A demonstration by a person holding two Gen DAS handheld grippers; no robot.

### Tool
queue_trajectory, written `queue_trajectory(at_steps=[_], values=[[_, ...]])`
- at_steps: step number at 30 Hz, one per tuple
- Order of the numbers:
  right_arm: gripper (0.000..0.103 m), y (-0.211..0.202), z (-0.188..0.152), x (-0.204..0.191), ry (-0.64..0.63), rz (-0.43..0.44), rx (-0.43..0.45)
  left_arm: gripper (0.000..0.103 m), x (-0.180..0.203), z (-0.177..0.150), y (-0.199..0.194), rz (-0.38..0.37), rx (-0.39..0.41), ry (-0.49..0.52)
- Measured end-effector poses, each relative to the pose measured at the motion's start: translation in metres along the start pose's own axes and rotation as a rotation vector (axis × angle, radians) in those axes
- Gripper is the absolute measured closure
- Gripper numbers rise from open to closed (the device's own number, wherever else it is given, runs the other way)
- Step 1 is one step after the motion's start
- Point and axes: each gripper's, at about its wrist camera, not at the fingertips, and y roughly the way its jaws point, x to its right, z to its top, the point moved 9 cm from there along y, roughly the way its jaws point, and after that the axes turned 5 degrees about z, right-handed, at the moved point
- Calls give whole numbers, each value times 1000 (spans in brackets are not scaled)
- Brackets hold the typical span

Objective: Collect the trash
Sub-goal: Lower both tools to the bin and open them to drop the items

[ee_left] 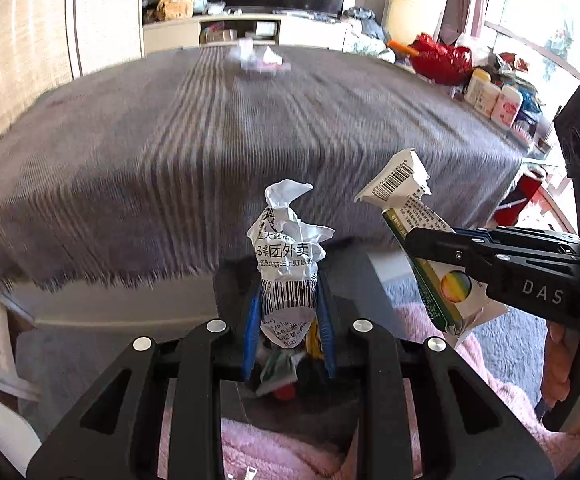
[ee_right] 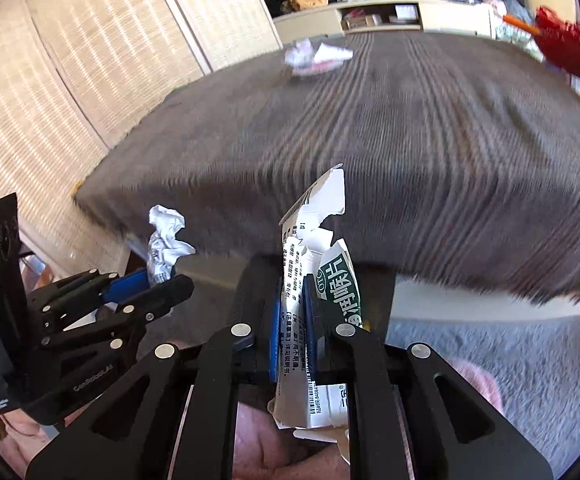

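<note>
My left gripper (ee_left: pixel 289 300) is shut on a crumpled white receipt (ee_left: pixel 288 248) with a barcode, held over a dark bin (ee_left: pixel 286 376) that holds other scraps. My right gripper (ee_right: pixel 293 312) is shut on a flattened white-and-green medicine box (ee_right: pixel 313 264), also seen in the left wrist view (ee_left: pixel 421 232) at the right. The left gripper with its receipt (ee_right: pixel 166 240) shows at the left of the right wrist view. More crumpled white and pink trash (ee_left: pixel 258 58) lies on the far side of the grey striped tablecloth (ee_left: pixel 210 140), and it also shows in the right wrist view (ee_right: pixel 313 58).
A red basket (ee_left: pixel 441 60) and several bottles (ee_left: pixel 493 96) stand along the table's right edge. A TV cabinet (ee_left: pixel 250 32) is behind the table. Grey carpet (ee_right: pixel 489 360) and a pink fluffy cloth (ee_left: pixel 282 448) lie below. Woven screens (ee_right: pixel 70 80) stand at left.
</note>
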Motion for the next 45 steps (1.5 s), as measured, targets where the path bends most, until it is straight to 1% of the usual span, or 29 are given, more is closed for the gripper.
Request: queue_trajectory(at_steps=[5, 8, 11, 16, 18, 20, 21, 22, 23, 24, 25, 26, 28, 29, 30, 31, 32, 33, 37, 40, 42, 44, 45], values=[[91, 27, -21, 10, 40, 7, -49, 79, -1, -25, 25, -12, -64, -14], [91, 39, -27, 15, 51, 5, -63, 79, -2, -33, 39, -26, -88, -19], [91, 52, -29, 22, 64, -6, -67, 79, -4, -41, 58, -33, -116, -29], [91, 77, -32, 31, 97, 6, -96, 79, -8, -50, 82, -37, -157, -36], [88, 83, -31, 32, 110, 11, -105, 79, -9, -51, 89, -40, -169, -42], [88, 86, -29, 33, 115, 9, -110, 77, -10, -52, 93, -49, -178, -48], [88, 88, -29, 34, 113, 0, -118, 71, -10, -49, 96, -52, -182, -50], [87, 88, -28, 35, 112, -11, -119, 67, -11, -49, 97, -47, -183, -50], [83, 88, -28, 37, 113, -28, -120, 59, -11, -50, 97, -43, -181, -51], [64, 88, -28, 37, 117, -34, -119, 53, -14, -50, 97, -31, -176, -52], [51, 86, -28, 39, 124, -37, -114, 51, -18, -50, 96, -21, -174, -50], [33, 82, -27, 41, 138, -39, -96, 47, -21, -50, 95, -10, -168, -49], [32, 73, -25, 44, 144, -52, -77, 41, -28, -48, 89, 5, -158, -49], [30, 67, -24, 45, 144, -60, -66, 34, -30, -47, 86, 11, -152, -49], [20, 63, -22, 47, 145, -68, -57, 26, -34, -45, 80, 23, -140, -52], [14, 55, -20, 49, 149, -82, -36, 22, -38, -44, 75, 33, -128, -56], [5, 48, -18, 51, 152, -92, -17, 15, -43, -42, 70, 44, -116, -62], [3, 44, -15, 52, 152, -97, -3, 7, -47, -41, 64, 58, -103, -71], [3, 25, -10, 53, 123, -136, 29, 8, -64, -31, 38, 90, -39, -105], [3, 8, 0, 48, 70, -159, 101, 8, -65, -22, 19, 94, 22, -106], [3, -3, 11, 45, 39, -177, 137, 8, -66, -13, 13, 126, 38, -99], [3, -14, 21, 41, 29, -167, 169, 8, -69, -5, 5, 137, 67, -90], [3, -20, 25, 41, 26, -160, 181, 8, -69, 1, -1, 138, 94, -78]])
